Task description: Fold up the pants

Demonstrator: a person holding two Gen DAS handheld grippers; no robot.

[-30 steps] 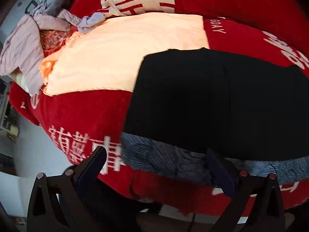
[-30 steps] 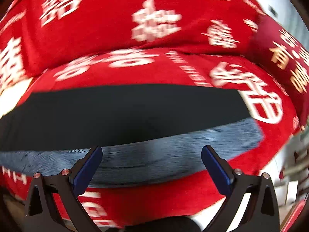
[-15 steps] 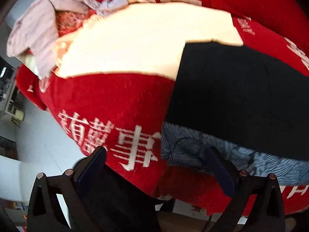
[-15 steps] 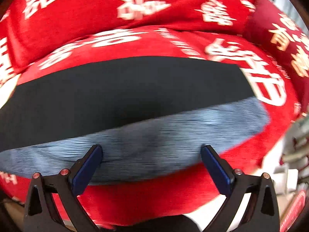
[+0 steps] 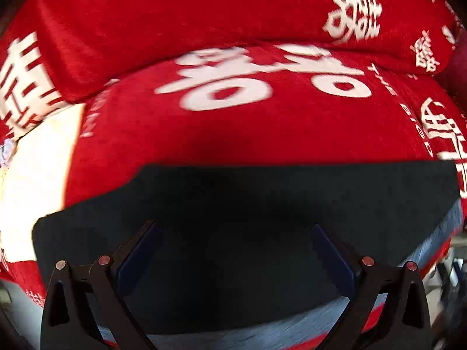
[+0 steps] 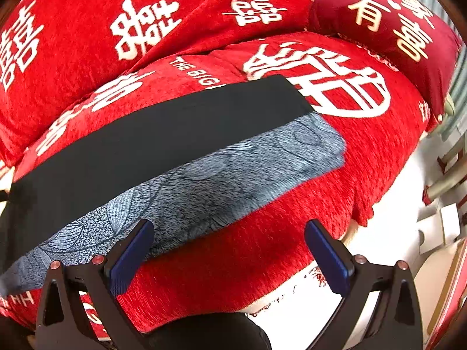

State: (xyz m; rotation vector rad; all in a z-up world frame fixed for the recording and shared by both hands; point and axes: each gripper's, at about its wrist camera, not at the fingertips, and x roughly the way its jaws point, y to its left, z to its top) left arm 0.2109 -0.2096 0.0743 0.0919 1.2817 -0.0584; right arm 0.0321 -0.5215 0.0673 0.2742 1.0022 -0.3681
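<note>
The pants lie folded lengthwise on a red sofa cushion: a black layer (image 6: 151, 140) on top, with a blue-grey patterned strip (image 6: 233, 175) showing along the near edge. In the left wrist view the black cloth (image 5: 248, 204) fills the lower half, a thin grey edge (image 5: 292, 332) below it. My left gripper (image 5: 233, 256) hovers open right over the black cloth, nothing between its fingers. My right gripper (image 6: 227, 250) is open near the cushion's front edge; its left fingertip is over the grey strip, its right over red fabric.
The red cushion (image 6: 364, 160) carries large white characters, with a backrest (image 6: 175, 14) behind and a darker red pillow (image 6: 394, 29) at the right. A cream cloth (image 5: 38, 175) lies at the left. White floor and furniture legs (image 6: 443, 186) are at the right.
The left gripper swung right from the pants' left end and now hovers over the black layer. The right gripper shifted toward the pants' right end and the cushion's front.
</note>
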